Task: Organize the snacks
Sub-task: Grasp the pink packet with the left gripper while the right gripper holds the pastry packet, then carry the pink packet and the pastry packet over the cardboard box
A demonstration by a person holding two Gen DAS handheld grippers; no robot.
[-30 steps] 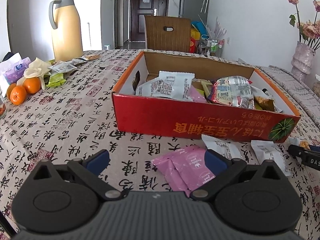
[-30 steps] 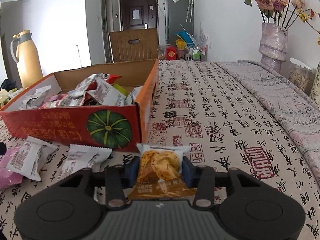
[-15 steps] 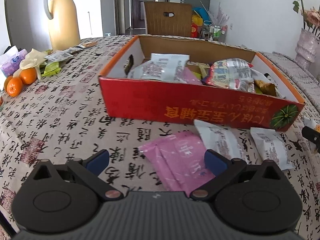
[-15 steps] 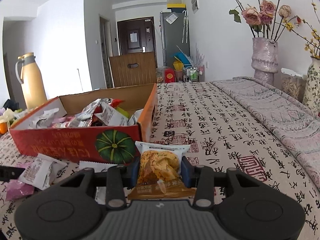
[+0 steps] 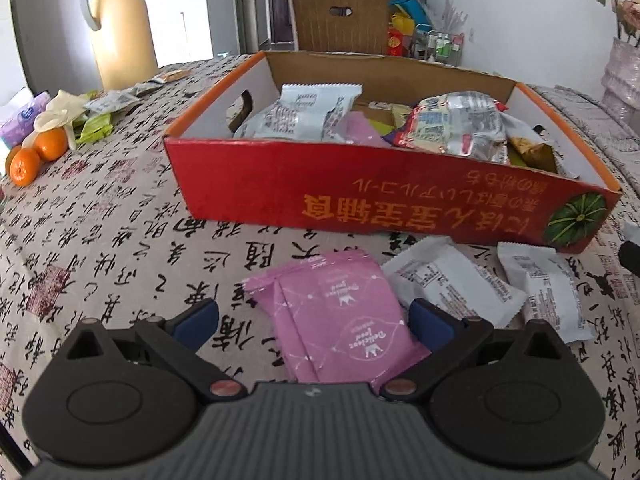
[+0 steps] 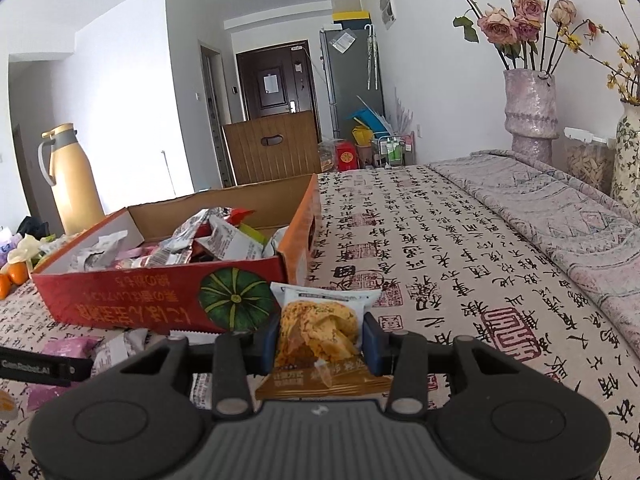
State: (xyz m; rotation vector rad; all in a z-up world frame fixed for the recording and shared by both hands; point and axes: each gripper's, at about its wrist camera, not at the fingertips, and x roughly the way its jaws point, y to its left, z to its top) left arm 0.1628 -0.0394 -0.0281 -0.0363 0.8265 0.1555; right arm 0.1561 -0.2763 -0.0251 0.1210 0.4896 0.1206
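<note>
A red cardboard box point(image 5: 380, 200) holding several snack packets stands on the patterned tablecloth; it also shows in the right wrist view point(image 6: 160, 300). My left gripper point(image 5: 316, 320) is open, low over a pink snack packet point(image 5: 340, 316) that lies between its fingers on the cloth. Two white packets point(image 5: 452, 284) point(image 5: 540, 284) lie to its right in front of the box. My right gripper point(image 6: 320, 338) is shut on a yellow snack packet point(image 6: 318, 328), held above the table near the box's right front corner.
A yellow thermos point(image 5: 120, 28) stands at the far left with oranges point(image 5: 38, 156) and small packets near it. A wooden chair back point(image 5: 340, 16) is behind the box. Vases with dried flowers point(image 6: 530, 108) stand at the right on a folded quilt.
My left gripper has lowered and moved forward over the pink packet. My right gripper has risen with the yellow packet still held.
</note>
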